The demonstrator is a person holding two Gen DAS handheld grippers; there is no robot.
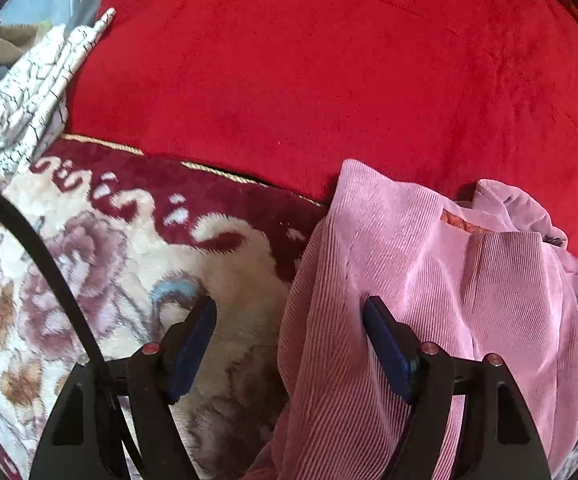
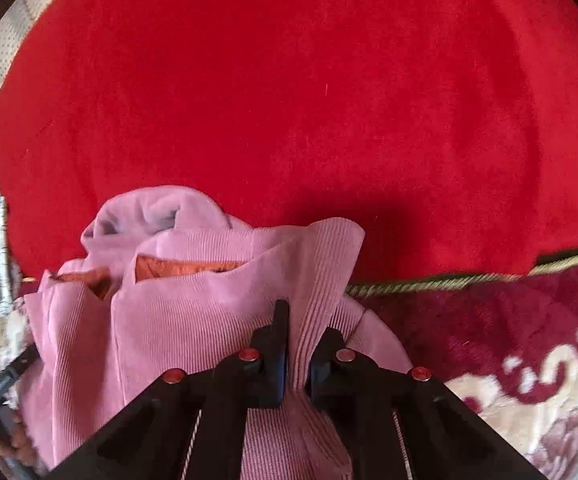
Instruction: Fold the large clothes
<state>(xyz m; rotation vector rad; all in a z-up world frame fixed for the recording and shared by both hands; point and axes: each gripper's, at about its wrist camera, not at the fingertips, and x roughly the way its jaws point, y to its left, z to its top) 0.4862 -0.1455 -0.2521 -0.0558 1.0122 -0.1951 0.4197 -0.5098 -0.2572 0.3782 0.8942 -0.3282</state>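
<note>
Pinching a ribbed fold of the pink corduroy garment (image 2: 193, 320), the right tool (image 2: 297, 344) has its jaws pressed together on the cloth, probably to anchor that edge for folding. The left tool (image 1: 289, 320) stands spread over the garment's opposite edge, one finger on the cloth, one above the floral blanket (image 1: 89, 264), nothing gripped yet. Garment lies bunched on the blanket, against the red cushion (image 1: 329, 72); orange lining (image 2: 185, 266) shows.
</note>
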